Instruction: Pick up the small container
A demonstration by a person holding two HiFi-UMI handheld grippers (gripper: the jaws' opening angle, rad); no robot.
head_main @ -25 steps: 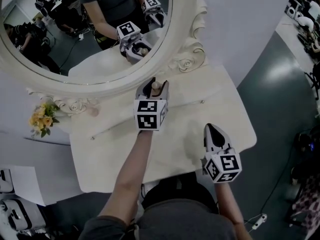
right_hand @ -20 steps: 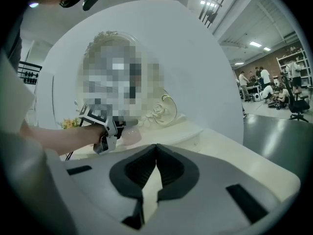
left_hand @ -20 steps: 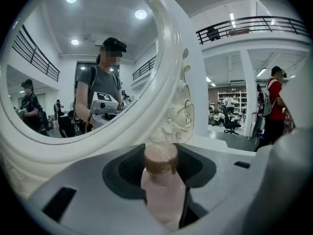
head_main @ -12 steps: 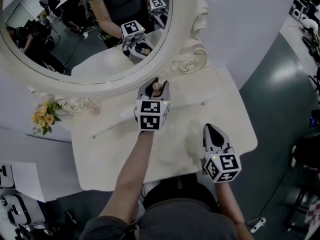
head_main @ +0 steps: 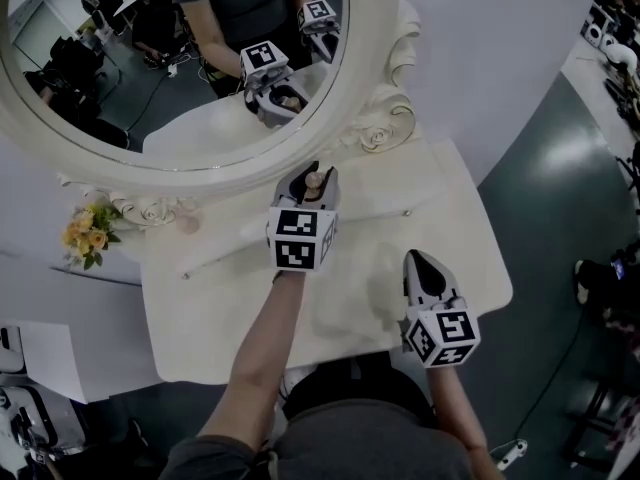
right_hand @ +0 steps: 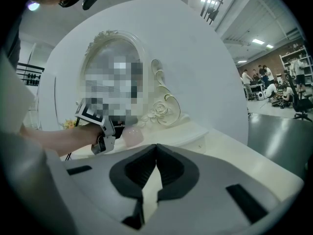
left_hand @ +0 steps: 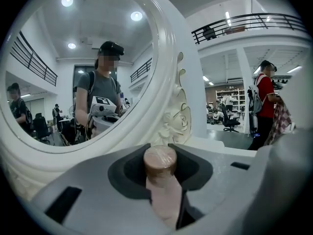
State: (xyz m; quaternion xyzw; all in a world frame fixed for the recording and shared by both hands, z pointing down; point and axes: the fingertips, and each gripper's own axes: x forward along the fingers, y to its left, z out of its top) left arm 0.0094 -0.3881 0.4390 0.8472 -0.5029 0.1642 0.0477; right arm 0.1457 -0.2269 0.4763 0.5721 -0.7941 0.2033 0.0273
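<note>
The small container (head_main: 313,179) is a pale pink bottle with a brownish round cap (left_hand: 160,159). It stands at the back of the white vanity table (head_main: 340,313), just under the mirror frame. My left gripper (head_main: 310,172) has its jaws around the container and they are closing on it; in the left gripper view its body fills the gap between the dark pads (left_hand: 128,173). From the right gripper view the container (right_hand: 131,135) shows as a pink blob beside the left gripper (right_hand: 104,132). My right gripper (head_main: 419,260) hovers over the table's right front part, shut with nothing in it.
A large oval mirror (head_main: 180,58) in an ornate white frame (head_main: 375,128) stands right behind the container. A small bunch of yellow flowers (head_main: 84,237) sits at the table's back left. The table's front edge (head_main: 300,363) runs just before the person's body.
The left gripper's jaws have closed in around the container while staying in place. The right gripper has hardly moved.
</note>
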